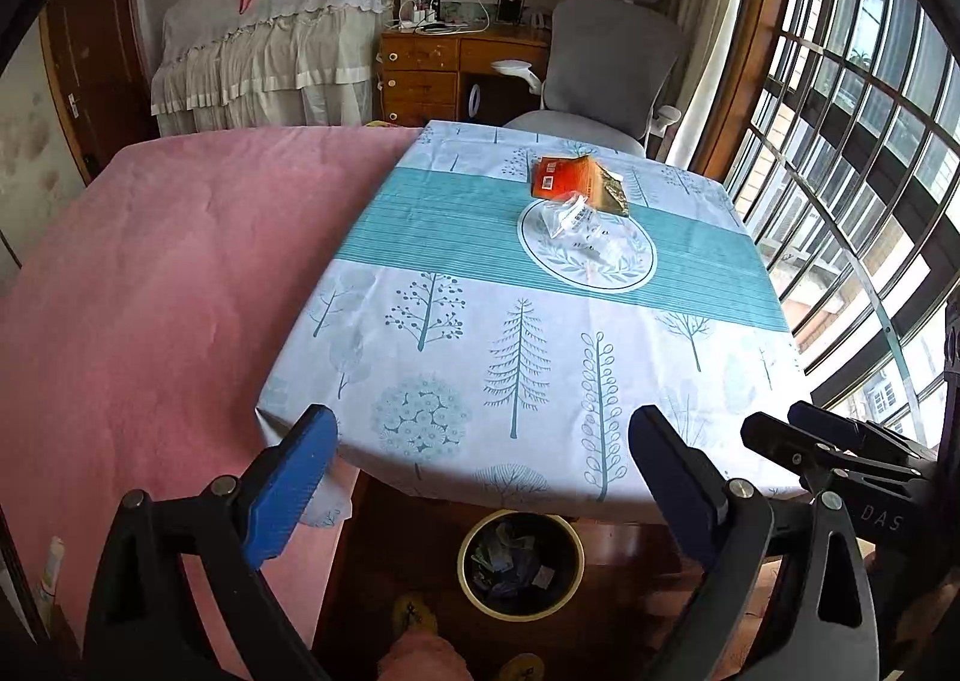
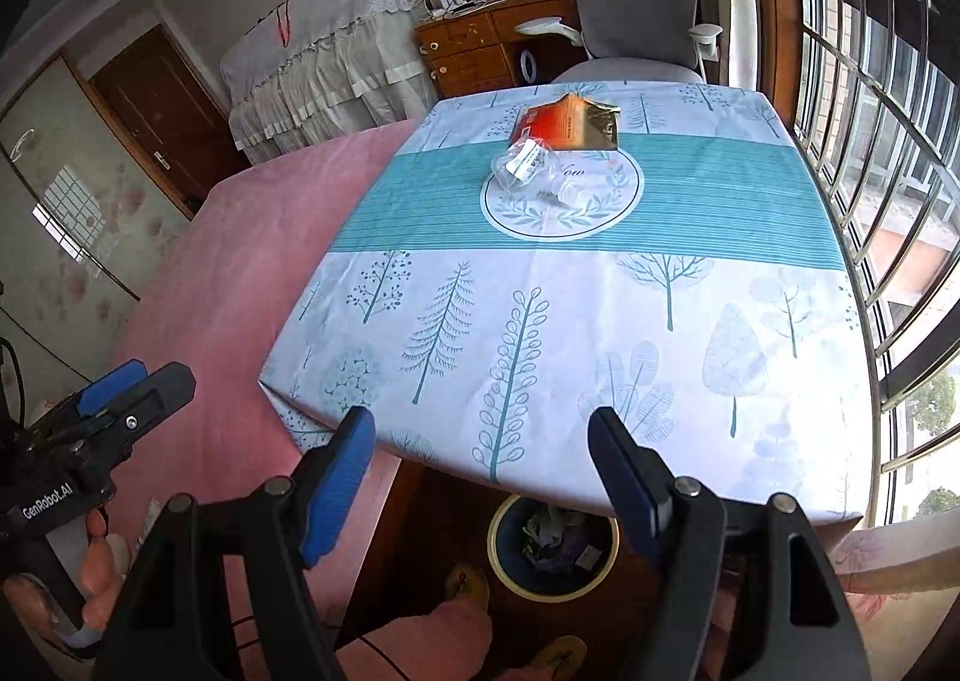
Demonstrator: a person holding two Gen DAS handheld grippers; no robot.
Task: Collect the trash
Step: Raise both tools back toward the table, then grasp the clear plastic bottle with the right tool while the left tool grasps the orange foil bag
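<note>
Both grippers hang over the near edge of the desk (image 1: pixel 420 381), w/ nothing in either. Left gripper (image 1: pixel 480 459): jaws wide apart, empty. Right gripper (image 2: pixel 480 459): jaws also wide apart, empty.

Trash left on the desk is all at the far side, clustered on and just beyond the round wreath emblem (image 1: pixel 587 246) of the cloth. The clear plastic bag (image 1: pixel 567 213) sits crumpled on the emblem's far-left part. A second clear wrapper (image 2: pixel 576 192) lies beside it toward the emblem's centre; hard to make out, may be part of the same litter. The orange packet (image 1: pixel 576 180) lies flat just behind the emblem, touching or nearly touching the bag, its gold torn end pointing toward the window side.

Key relation: the pile lies straight ahead of both sets of jaws, well apart from them, across the whole tree-print stretch. In the right wrist view the emblem sits close to centre line; in the left view it's off to the right. So I judge the right gripper better lined up for the bag.

The trash bin (image 1: pixel 521 564) is on the floor under the desk's near edge, right below both grippers, already holding scraps.
</note>
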